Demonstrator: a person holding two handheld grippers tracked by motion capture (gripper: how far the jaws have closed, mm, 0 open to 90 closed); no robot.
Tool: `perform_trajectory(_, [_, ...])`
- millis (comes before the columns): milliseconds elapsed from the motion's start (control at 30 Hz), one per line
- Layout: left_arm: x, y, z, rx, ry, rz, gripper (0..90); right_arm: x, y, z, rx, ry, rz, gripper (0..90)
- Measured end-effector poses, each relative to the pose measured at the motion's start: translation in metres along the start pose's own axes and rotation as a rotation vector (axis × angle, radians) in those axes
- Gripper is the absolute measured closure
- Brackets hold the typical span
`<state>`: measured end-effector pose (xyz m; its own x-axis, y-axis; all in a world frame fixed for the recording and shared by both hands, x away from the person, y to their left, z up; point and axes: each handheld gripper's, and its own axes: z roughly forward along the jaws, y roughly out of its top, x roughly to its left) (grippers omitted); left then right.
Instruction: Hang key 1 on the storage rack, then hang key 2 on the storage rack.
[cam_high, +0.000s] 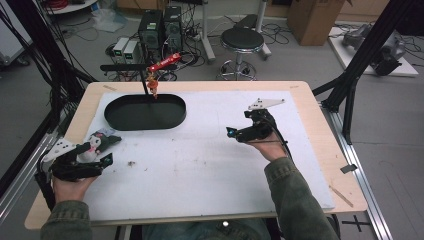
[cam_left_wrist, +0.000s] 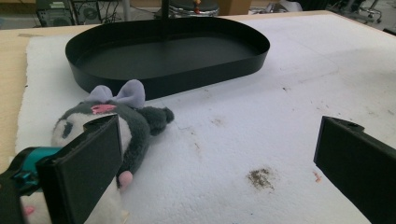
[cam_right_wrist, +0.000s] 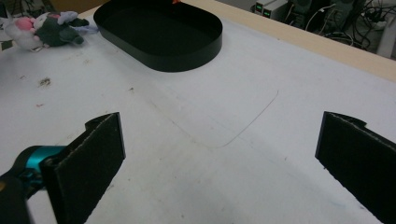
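Observation:
A small grey-and-white plush toy (cam_high: 97, 141) with a lilac bow lies on the white mat (cam_high: 200, 165) at the near left. My left gripper (cam_high: 102, 153) is open right at it. In the left gripper view the plush toy (cam_left_wrist: 126, 119) sits against and partly behind the left jaw, while the gripper (cam_left_wrist: 210, 172) has bare mat between its jaws. A black oval tray (cam_high: 112, 119) stands empty at the far left; its wall (cam_left_wrist: 210, 74) is just beyond the toy. My right gripper (cam_high: 235, 127) hovers open over the mat's middle right, with nothing between its jaws (cam_right_wrist: 219, 168).
Behind the tray rises a black stand (cam_high: 146, 82) with a red clip (cam_high: 164, 62) and a small orange charm (cam_high: 152, 89) hanging over the tray's back rim. From the right gripper's camera, the tray (cam_right_wrist: 187, 58) and plush toy (cam_right_wrist: 46, 28) lie far off. The mat has small dirt stains (cam_left_wrist: 260, 177).

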<state>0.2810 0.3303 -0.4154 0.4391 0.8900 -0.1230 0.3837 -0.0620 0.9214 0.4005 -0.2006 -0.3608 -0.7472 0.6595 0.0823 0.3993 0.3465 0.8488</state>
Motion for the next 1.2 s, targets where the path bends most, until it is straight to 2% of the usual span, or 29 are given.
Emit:
perform_trajectory(200, [0.000,0.000,0.000,0.000,0.000,0.001,1.7,-0.001,-0.019,-0.005,-0.002,-0.006,0.038,0.4])
perform_trajectory(333, [0.000,0.001,-0.002,-0.026,-0.007,-0.016,1.7,0.000,-0.032,-0.010,-0.016,-0.022,0.046,0.4])
perform_trajectory(567, [-0.001,0.001,-0.001,-0.016,-0.005,-0.013,1.8,-0.001,-0.062,-0.016,-0.030,-0.043,0.094,0.4])
perform_trajectory(633, [0.000,0.001,-0.001,-0.009,-0.002,-0.012,1.7,0.000,-0.065,-0.017,-0.030,-0.043,0.101,0.4])
perform_trajectory(833, [0.004,0.004,0.000,0.003,0.027,0.002,1.7,0.010,-0.065,-0.024,-0.037,-0.051,0.063,0.4])
perform_trajectory(967, [0.009,0.010,0.000,0.036,0.060,0.041,1.7,0.011,-0.070,-0.028,-0.052,-0.050,0.056,0.4])
perform_trajectory(1067, [0.014,0.012,0.001,0.061,0.085,0.052,1.7,0.010,-0.073,-0.030,-0.050,-0.054,0.061,0.4])
perform_trajectory(1133, [0.018,0.013,0.001,0.071,0.093,0.049,1.7,0.010,-0.075,-0.032,-0.053,-0.050,0.074,0.4])
perform_trajectory(1200, [0.022,0.014,0.002,0.077,0.096,0.043,1.7,0.010,-0.075,-0.033,-0.062,-0.046,0.067,0.4])
